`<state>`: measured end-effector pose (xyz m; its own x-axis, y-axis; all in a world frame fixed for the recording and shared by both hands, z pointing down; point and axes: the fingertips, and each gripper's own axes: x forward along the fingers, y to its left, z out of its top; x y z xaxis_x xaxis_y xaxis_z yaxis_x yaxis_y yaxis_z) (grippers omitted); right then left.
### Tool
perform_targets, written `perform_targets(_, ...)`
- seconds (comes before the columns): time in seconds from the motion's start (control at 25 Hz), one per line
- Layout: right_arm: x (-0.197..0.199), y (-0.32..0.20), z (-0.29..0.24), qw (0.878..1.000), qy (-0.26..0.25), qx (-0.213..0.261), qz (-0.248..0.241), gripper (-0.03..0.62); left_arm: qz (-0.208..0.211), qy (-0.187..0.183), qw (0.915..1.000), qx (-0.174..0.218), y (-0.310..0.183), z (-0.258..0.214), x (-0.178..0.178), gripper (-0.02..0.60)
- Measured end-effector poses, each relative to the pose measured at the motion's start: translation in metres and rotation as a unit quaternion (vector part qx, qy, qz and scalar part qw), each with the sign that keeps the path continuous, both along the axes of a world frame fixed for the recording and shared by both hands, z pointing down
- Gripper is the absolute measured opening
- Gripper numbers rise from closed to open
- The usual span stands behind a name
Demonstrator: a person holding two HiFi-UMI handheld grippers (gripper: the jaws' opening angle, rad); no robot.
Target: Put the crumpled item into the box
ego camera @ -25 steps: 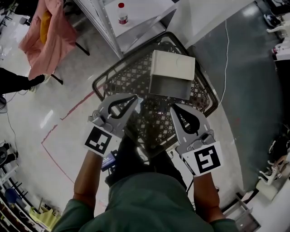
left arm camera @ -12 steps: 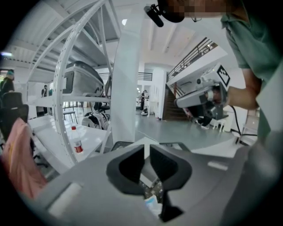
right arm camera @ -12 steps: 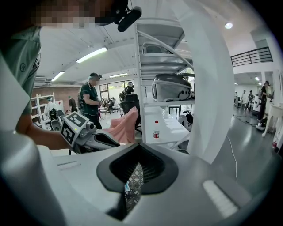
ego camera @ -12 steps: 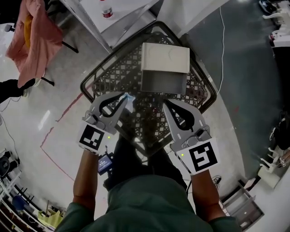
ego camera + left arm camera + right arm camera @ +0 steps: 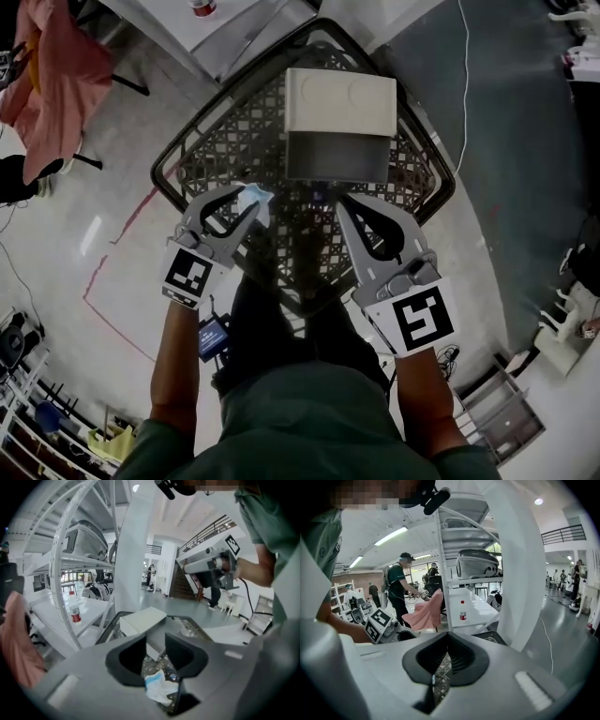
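Observation:
A white box (image 5: 339, 98) lies in a black mesh basket (image 5: 165, 174), its open side facing me. The box (image 5: 140, 620) also shows ahead in the left gripper view. My left gripper (image 5: 253, 208) hangs over the basket's near left part. Its jaws have just been opening and stand apart. The crumpled white and blue item (image 5: 254, 194) sits loose between them, and in the left gripper view it (image 5: 159, 688) lies low in the gap of that gripper (image 5: 155, 639). My right gripper (image 5: 342, 202) is over the near right part, shut and empty, its tips meeting (image 5: 446, 649).
A white metal shelf frame (image 5: 234, 37) with a red-labelled bottle (image 5: 200, 7) stands beyond the basket. A pink cloth (image 5: 47, 56) hangs at the far left. A white cable (image 5: 464, 94) runs over the grey floor at right. A person (image 5: 398, 592) stands in the distance.
Both grippers have sunk towards the basket. The left jaws have parted, and the crumpled item now shows more plainly at their tips.

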<state>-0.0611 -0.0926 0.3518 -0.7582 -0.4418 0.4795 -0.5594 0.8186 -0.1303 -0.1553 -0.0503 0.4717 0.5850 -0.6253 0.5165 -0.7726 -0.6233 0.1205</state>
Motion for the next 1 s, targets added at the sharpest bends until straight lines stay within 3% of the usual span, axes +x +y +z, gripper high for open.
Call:
perform_targets(0.68,-0.006,-0.007,0.055,0.999,0.01,-0.036,0.006,0.005,-0.001,-0.031,0.9948,-0.097,0.026,0.104,-0.005,0.2)
perform_targets(1.0,-0.007,-0.004,0.076,0.999,0.017,-0.05,0.007,0.005,-0.009,-0.041,0.9903,-0.132,0.039,0.143,-0.007,0.21)
